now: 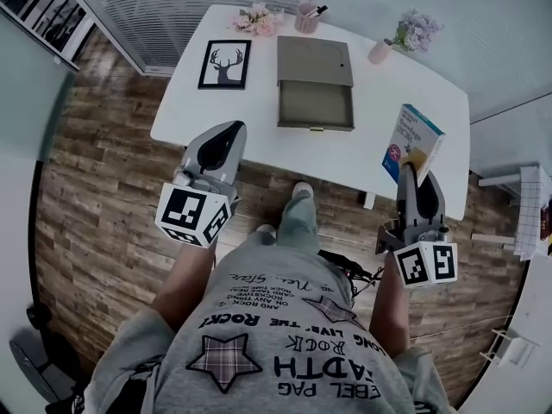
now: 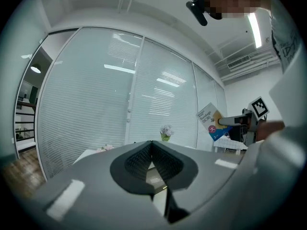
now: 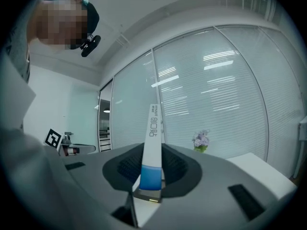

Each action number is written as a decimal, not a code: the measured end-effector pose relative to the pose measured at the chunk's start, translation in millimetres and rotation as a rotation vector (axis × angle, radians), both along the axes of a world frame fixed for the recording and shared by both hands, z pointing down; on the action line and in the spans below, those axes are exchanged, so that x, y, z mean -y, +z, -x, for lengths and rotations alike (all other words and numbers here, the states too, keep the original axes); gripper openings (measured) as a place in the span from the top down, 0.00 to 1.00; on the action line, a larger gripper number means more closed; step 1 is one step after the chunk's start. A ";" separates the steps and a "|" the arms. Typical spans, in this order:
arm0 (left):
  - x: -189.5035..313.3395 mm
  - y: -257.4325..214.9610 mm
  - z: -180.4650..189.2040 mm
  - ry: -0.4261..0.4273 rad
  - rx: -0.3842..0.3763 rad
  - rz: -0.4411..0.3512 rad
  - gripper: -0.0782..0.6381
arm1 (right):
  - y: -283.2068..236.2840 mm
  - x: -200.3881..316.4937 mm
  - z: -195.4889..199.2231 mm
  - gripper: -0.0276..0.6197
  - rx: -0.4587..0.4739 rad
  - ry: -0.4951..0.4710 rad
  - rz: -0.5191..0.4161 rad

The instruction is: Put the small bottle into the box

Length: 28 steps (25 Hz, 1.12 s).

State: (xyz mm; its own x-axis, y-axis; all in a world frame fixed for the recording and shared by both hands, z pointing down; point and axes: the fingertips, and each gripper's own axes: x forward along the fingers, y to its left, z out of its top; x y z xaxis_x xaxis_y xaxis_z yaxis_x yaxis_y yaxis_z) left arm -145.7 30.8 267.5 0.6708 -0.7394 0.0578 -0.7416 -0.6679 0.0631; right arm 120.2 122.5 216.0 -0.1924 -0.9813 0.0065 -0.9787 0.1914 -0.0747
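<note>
While the right hand-held gripper [image 1: 410, 172] clamps a blue-and-white carton [image 1: 412, 138] upright over the desk's [image 1: 216, 110] near right edge and the left hand-held gripper [image 1: 231, 128] hangs closed and empty, the carton wants carrying left and farther, level, over the open grey box [image 1: 316, 103] mid-desk.

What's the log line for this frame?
left gripper: shut, empty | right gripper: shut on blue-and-white carton | grey box: open, on white table | carton: not in box
</note>
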 end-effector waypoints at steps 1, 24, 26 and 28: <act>4.1 2.0 -2.4 -0.002 0.002 0.007 0.88 | -2.0 5.8 -2.3 0.82 -0.007 -0.006 -0.004; 153.2 4.4 -69.1 -0.187 0.026 0.018 0.88 | 12.1 218.9 -81.0 0.82 0.038 -0.235 0.011; 162.8 1.9 -74.1 -0.214 0.033 0.006 0.88 | 12.5 232.2 -86.6 0.82 0.037 -0.270 0.009; 171.2 0.8 -78.3 -0.245 0.046 0.000 0.88 | 13.4 244.9 -92.2 0.82 0.045 -0.302 0.006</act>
State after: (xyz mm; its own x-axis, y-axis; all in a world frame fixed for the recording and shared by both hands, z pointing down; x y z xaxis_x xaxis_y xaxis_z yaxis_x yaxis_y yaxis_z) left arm -67.4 -140.4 268.3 0.4684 -0.8795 0.0840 -0.8834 -0.4680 0.0256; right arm 212.4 -122.4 229.4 -0.4759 -0.8795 -0.0029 -0.8732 0.4728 -0.1185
